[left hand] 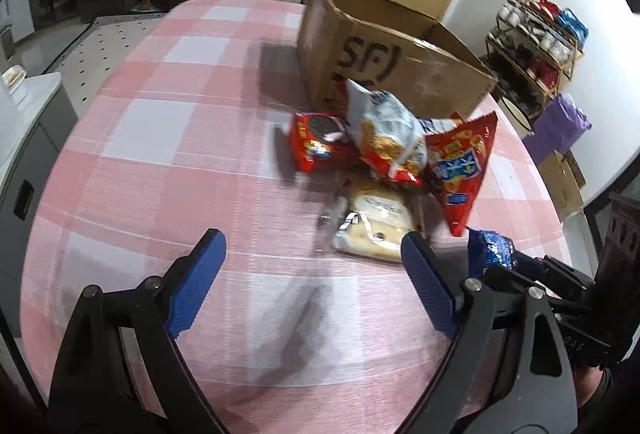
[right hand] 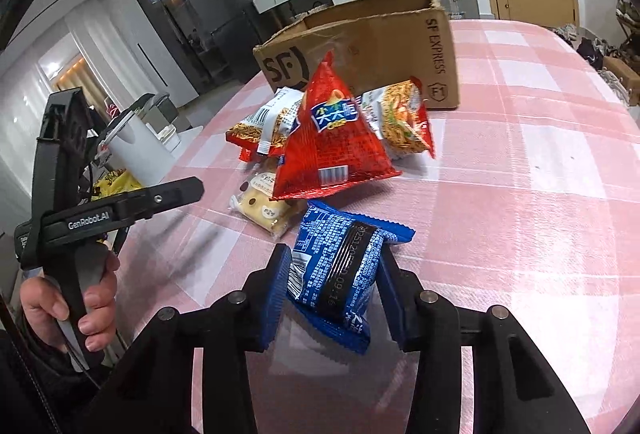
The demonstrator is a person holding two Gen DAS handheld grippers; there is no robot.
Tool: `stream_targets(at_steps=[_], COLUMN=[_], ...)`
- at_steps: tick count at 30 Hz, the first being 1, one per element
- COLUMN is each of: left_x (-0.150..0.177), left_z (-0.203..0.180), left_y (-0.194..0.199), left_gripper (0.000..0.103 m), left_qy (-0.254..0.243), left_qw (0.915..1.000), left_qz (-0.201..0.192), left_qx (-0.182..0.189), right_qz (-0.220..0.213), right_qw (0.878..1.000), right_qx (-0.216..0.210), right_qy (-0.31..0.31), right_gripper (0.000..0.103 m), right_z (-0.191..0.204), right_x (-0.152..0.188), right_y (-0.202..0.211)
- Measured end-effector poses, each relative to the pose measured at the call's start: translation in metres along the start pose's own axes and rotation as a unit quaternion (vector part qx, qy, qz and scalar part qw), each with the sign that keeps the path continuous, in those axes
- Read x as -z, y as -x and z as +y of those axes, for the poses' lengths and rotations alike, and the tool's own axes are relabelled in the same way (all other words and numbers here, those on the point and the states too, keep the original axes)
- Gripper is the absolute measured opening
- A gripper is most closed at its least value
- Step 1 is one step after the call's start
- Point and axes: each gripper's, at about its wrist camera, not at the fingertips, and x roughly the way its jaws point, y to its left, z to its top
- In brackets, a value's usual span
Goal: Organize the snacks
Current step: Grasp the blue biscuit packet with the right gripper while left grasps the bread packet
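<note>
Clamped between the blue pads of our right gripper [right hand: 332, 286] is one blue foil snack packet [right hand: 340, 270], lifted clear of the pink-and-white checked tablecloth [right hand: 520, 214]; both pads press its sides. Our left gripper [left hand: 312, 266] hangs wide open over the cloth and grasps nothing, though its right finger [left hand: 424, 274] sits just beside the pale packet.

We count one brown cardboard box [right hand: 380, 42], open at the top and printed "SF", standing on the cloth. In front of the box lies a heap of snacks:
- one red triangular crisp bag [right hand: 332, 142], nearest our held packet;
- two noodle packets in red and white, one [right hand: 268, 130] left of the triangular bag in the right wrist view, one [right hand: 404, 122] right of it, just beside the box;
- one red biscuit bag [left hand: 316, 146], seen only in the left wrist view, on the far left of the heap;
- one pale yellow wrapped bread or cake packet [right hand: 264, 206], partly under the triangular bag.

Between our held packet and the box stands this whole heap. A hand [right hand: 72, 306] grips the left tool's handle at the table edge.
</note>
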Motion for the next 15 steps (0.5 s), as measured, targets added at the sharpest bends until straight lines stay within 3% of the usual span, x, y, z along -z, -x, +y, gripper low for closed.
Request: stream_targets(at_steps=[15], left_x=[-0.007], left_z=[-0.048], left_y=[-0.062], left_gripper=[0.088], left_qy=[-0.048], left_qw=[0.9973], left_qz=[0.052], left_qx=[-0.018], right_qz=[-0.044], right_qw=[0.998], right_qx=[-0.01], right_qy=[-0.031], right_gripper=[0.043], right_z=[-0.029], right_x=[0.016], right_y=[0.04])
